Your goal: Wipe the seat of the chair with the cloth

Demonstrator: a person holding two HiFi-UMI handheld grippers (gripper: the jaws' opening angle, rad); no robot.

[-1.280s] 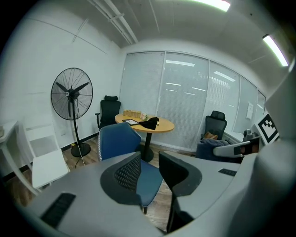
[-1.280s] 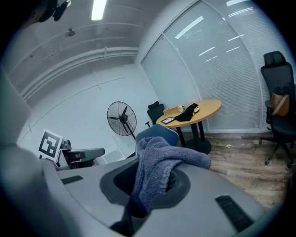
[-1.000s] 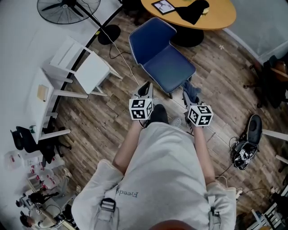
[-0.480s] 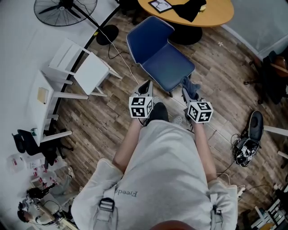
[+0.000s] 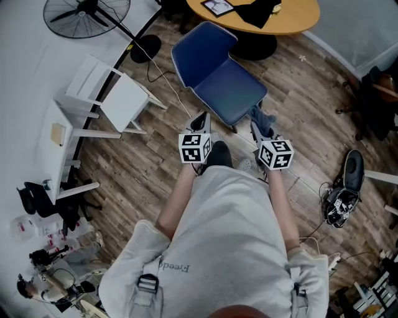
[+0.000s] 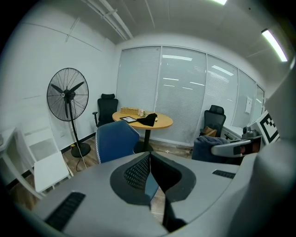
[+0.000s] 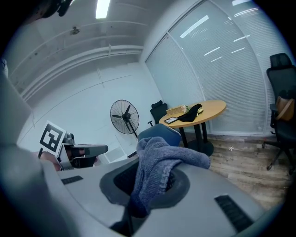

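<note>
Nearby: white chair (image 5: pixel 118 99) left | round table (image 5: pixel 301 18) behind blue chair (image 5: pixel 230 93)

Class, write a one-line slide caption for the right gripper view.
Right gripper shut on a blue-grey cloth, facing the blue chair and round table.

We see a wood-plank floor (image 5: pixel 143 168) and white walls (image 6: pixel 32 69). At the floor's far edge stands a round wooden table (image 5: pixel 305 18), with a black pedestal fan (image 5: pixel 87 11) in the far left corner and a white chair (image 5: pixel 127 99) near it. Blinds (image 6: pixel 185 97) cover the windows, and strip lights (image 6: pixel 276 44) glow overhead.
</note>
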